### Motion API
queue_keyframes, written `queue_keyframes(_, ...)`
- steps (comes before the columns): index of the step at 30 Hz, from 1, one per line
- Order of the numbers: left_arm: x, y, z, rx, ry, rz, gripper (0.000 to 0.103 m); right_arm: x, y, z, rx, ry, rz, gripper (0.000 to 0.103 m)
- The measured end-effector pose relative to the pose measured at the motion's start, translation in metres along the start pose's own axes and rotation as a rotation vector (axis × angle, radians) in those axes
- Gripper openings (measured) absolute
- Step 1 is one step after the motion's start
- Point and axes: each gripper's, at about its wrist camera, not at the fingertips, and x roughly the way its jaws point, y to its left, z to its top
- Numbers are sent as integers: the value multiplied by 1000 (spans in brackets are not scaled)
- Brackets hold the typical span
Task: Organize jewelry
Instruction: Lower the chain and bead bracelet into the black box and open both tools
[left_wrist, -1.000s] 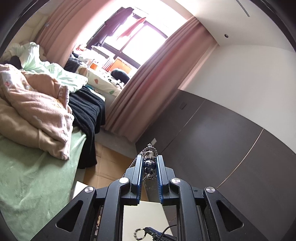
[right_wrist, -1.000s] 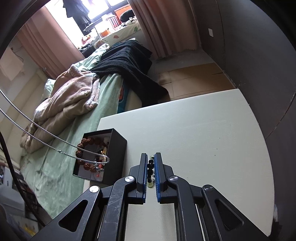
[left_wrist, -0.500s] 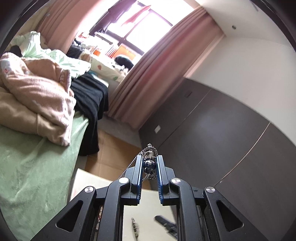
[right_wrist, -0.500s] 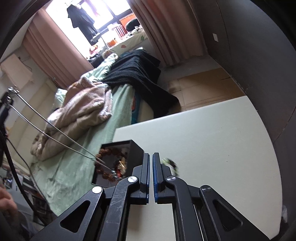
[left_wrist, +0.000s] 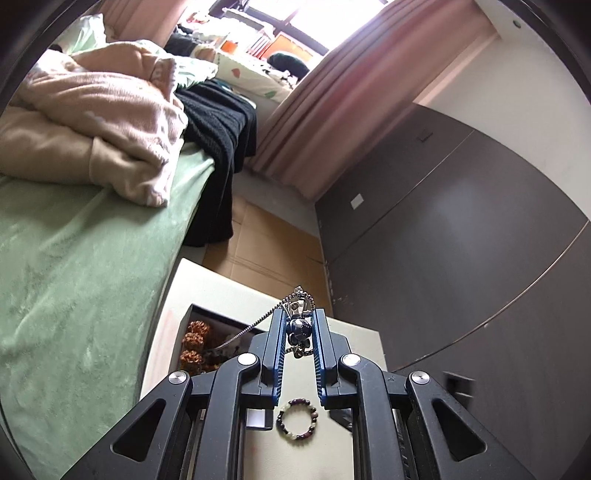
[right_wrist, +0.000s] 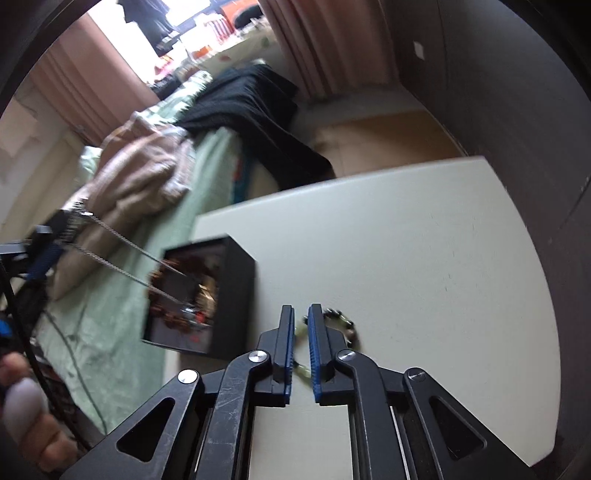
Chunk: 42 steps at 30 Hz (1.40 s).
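The left gripper (left_wrist: 299, 325) is closed on the pendant (left_wrist: 300, 330) of a silver necklace, and its blue pads press on the pendant from both sides. From the pendant the thin chain (left_wrist: 255, 325) runs toward 8 o'clock, down into the open black box (left_wrist: 221, 314). The box stands on the pale table (left_wrist: 207, 284), near the table's edge beside the bed with the green sheet (left_wrist: 74, 258). Inside the box lies a bracelet of big brown beads (left_wrist: 194, 339).

In the right wrist view, the right gripper (right_wrist: 301, 314) points down at the table. Its jaws have just been opening and now stand a narrow gap apart. A small bead bracelet (right_wrist: 343, 321) lies flat on the table under the tips. Part of it shows in the gap, but the pads do not press on it. The rest of it curves out toward 2 o'clock from the tips. This view is blurred, so I cannot tell the finer details of the beads. The box is just beside this gripper, at about 9 o'clock from its tips, and two lines of the chain enter it from 10 o'clock.

In the left wrist view the same bead bracelet shows as a whole ring, at 6 o'clock below the pads.
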Motion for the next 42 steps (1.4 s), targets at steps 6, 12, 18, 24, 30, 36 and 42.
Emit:
queue_keyframes(6, 4, 8, -7, -16, 31, 13, 14, 44, -8, -4, -15, 103, -153, 11)
queue_keyframes(12, 9, 15, -10, -37, 48, 34, 14, 66, -14, -4, -11, 131, -180, 11)
queue_keyframes(18, 4, 16, -8, -40, 47, 15, 67, 58, -6, -3, -12, 88, -163, 11)
queue_keyframes(24, -6, 31, -3, -75, 24, 45, 67, 15, 9, 3, -9, -36, -41, 11)
queue_keyframes(30, -10, 42, 0, -94, 24, 61, 67, -25, 39, 6, -65, -149, 57, 11)
queue_keyframes(36, -12, 46, 1, -102, 24, 68, 67, -40, 67, 9, -69, -215, 192, 11)
queue_keyframes(42, -12, 46, -1, -93, 31, 81, 67, -8, 85, 11, -74, -146, 259, 24)
